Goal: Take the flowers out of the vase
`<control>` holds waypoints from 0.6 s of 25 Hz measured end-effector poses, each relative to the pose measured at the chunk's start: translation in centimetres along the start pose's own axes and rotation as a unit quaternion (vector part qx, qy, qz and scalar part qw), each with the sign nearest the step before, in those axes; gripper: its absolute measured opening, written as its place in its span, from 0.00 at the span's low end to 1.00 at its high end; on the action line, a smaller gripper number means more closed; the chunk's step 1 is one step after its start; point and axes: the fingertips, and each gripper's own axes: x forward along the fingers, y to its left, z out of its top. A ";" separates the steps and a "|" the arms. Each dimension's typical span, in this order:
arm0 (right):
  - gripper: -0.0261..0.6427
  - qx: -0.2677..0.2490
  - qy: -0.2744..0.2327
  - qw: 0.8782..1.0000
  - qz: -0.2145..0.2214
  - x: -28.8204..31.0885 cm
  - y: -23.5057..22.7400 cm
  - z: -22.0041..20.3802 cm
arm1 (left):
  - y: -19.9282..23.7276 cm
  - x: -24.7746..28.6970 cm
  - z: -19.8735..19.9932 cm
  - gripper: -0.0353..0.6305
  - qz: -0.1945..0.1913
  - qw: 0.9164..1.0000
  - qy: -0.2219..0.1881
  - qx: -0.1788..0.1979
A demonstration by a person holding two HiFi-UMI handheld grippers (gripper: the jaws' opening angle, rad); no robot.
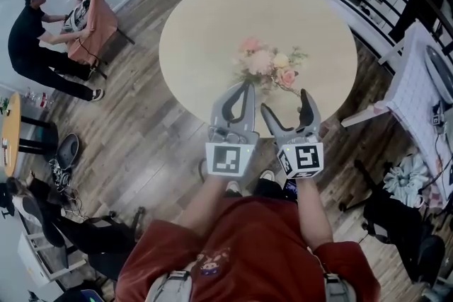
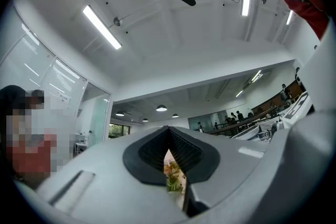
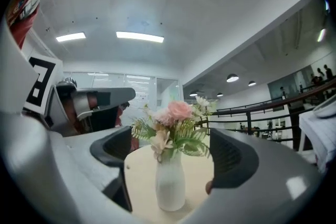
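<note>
Right gripper (image 1: 286, 108) has its jaws spread wide. The white vase (image 3: 170, 186) stands upright in the gap just ahead of them, touched by neither pad, with pink and cream flowers (image 3: 173, 118) in its neck. Left gripper (image 1: 246, 87), just beside the right one over the round table (image 1: 205, 25), has its jaws pressed together on nothing.

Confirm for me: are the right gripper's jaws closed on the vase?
No: the right gripper has its jaws wide apart in its own view, and the white vase stands free between them, touched by neither.
</note>
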 end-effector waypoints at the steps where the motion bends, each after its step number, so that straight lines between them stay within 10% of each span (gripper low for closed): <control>1: 0.72 0.003 0.009 1.000 -0.002 0.1 0.0 -0.7 | 0.1 -0.1 0.0 0.06 0.001 1.000 0.000 0.000; 15: 0.77 0.035 0.091 0.995 -0.021 1.2 -0.3 -7.5 | 0.9 -1.0 -0.5 0.06 0.008 1.000 0.010 0.001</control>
